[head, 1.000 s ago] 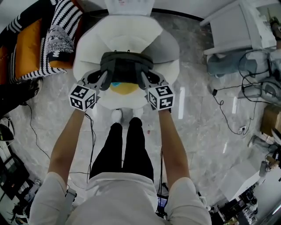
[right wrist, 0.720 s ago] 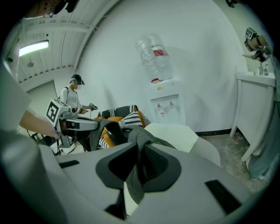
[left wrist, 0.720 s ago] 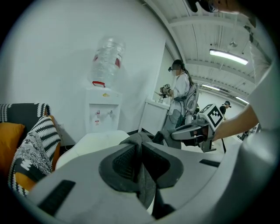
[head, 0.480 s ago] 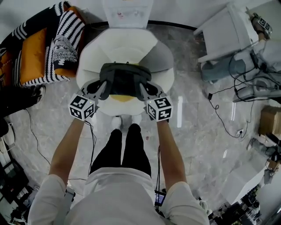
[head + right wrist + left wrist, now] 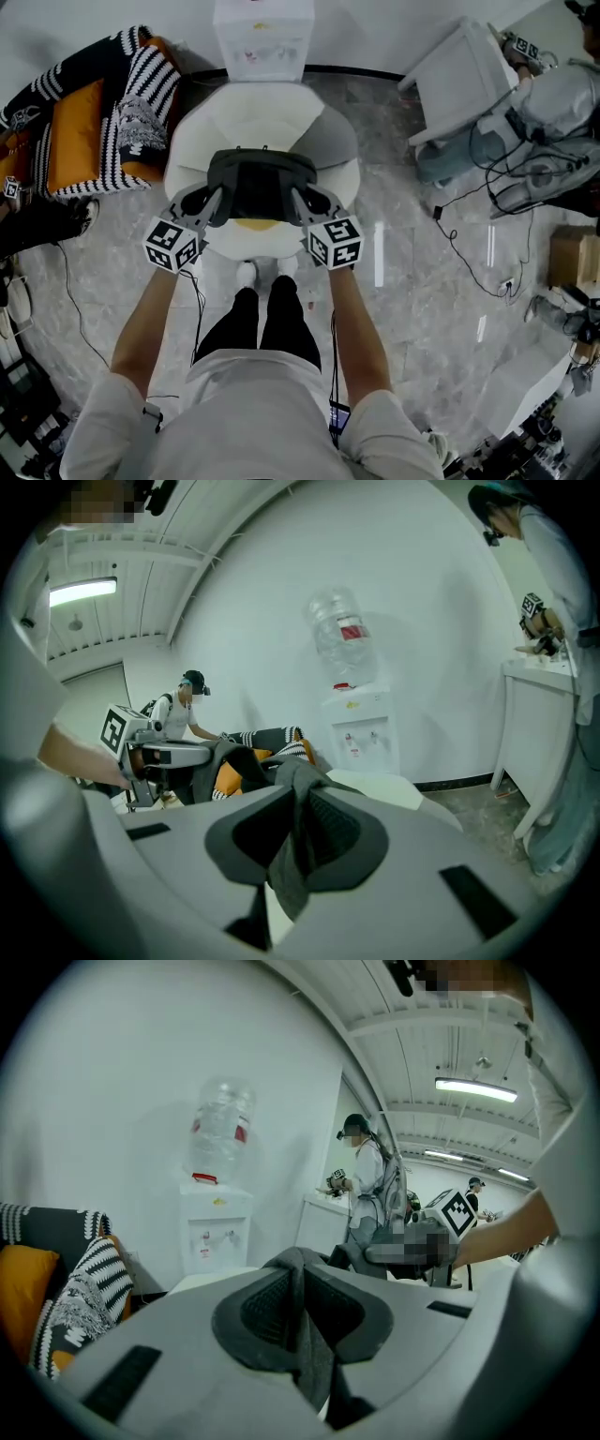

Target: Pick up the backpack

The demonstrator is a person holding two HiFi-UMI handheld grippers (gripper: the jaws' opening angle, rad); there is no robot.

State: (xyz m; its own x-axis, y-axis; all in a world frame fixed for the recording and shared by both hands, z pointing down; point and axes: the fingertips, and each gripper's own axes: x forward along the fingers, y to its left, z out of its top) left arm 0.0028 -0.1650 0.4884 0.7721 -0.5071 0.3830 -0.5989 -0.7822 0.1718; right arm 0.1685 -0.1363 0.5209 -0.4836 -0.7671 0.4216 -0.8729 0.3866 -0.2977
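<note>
Holding the backpack (image 5: 261, 183) above a chair (image 5: 197, 131), left gripper (image 5: 217, 199) and right gripper (image 5: 298, 199) pinching its fabric; next, raising evenly.

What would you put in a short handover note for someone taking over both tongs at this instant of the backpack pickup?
Left tongs: shut on the grey left strap.
Right tongs: shut on the right strap.
Backpack: hangs between both tongs above the white seat; whether it is clear of the seat cannot be told.
Done: both grips.
Left: finish the lift, probably keeping both sides level.
</note>
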